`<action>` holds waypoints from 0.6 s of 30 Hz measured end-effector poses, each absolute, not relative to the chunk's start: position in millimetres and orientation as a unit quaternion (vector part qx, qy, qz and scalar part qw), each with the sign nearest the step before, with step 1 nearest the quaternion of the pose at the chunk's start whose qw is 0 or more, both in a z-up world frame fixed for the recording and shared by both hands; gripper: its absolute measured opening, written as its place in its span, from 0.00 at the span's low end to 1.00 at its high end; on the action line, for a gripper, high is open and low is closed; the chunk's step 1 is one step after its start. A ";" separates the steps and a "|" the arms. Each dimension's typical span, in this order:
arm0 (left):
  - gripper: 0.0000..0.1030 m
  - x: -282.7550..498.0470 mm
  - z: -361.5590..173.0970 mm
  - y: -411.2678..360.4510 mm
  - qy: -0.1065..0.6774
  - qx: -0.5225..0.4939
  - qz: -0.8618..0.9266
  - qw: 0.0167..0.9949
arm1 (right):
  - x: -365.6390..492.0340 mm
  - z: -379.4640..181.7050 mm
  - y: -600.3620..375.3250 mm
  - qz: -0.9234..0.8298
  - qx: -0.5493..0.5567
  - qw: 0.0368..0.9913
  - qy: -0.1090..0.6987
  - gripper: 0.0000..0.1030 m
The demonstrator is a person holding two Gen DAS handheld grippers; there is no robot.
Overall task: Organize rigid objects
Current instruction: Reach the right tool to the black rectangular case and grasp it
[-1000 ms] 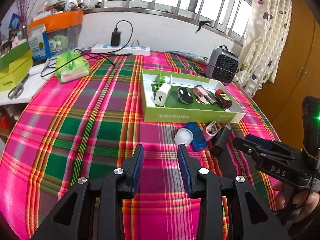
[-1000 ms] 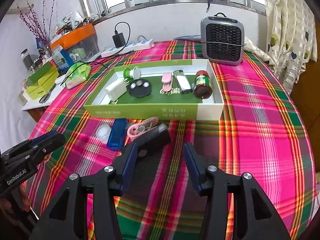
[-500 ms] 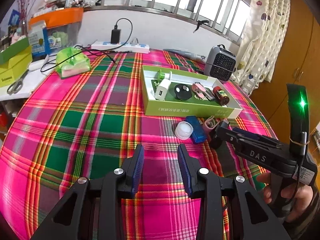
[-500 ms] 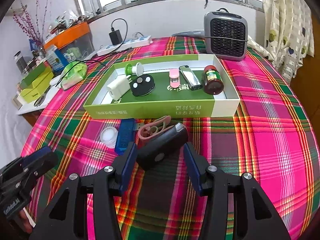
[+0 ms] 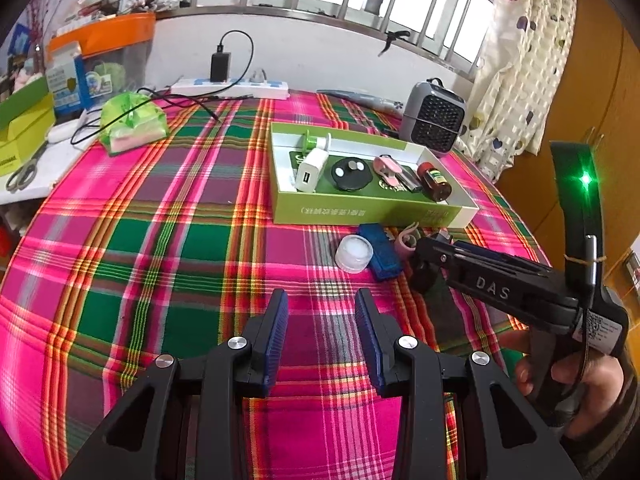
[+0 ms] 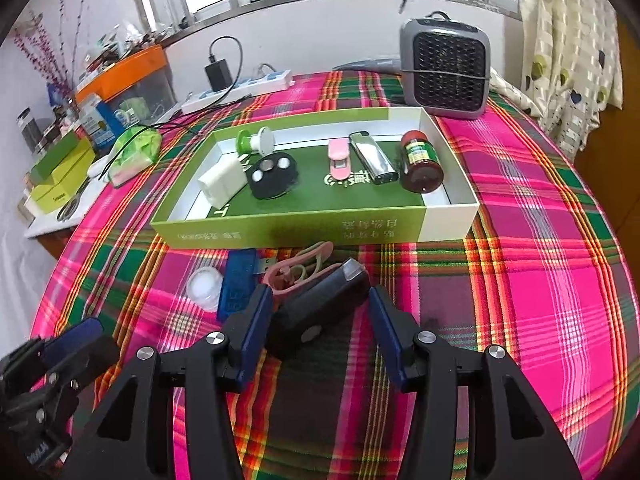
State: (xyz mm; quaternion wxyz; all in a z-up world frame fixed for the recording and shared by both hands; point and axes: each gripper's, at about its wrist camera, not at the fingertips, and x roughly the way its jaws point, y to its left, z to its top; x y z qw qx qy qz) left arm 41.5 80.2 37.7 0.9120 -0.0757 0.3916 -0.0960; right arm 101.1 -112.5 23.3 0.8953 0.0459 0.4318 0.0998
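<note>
Right gripper (image 6: 320, 320) wide, straddling black case (image 6: 316, 312), left gripper (image 5: 322, 320) wide, empty, plaid tablecloth (image 5: 160, 240)

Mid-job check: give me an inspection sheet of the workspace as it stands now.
Surface: plaid tablecloth over the table.
Job's things: green box holds white charger, black disc, pink clip, lighter, brown bottle. Outside, in front of it: black case, pink carabiner, blue USB stick, white cap.
Clutter: green bag, small heater.
Grippers: right gripper open, straddling the black case; left gripper open, empty.
Cables: power strip with a black adapter plugged in.
Surroundings: barred window, curtain.
</note>
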 end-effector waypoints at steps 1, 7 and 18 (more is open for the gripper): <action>0.33 42.1 37.2 80.3 0.393 -0.076 -0.095 0.912 | 103.3 22.4 -112.5 0.099 0.049 0.894 0.434 0.49; 0.33 48.1 36.4 78.5 0.398 -0.077 -0.095 0.909 | 105.4 19.8 -105.7 0.102 0.030 0.893 0.438 0.50; 0.33 63.6 31.9 70.8 0.413 -0.074 -0.099 0.902 | 98.9 20.1 -121.5 0.083 0.004 0.895 0.438 0.50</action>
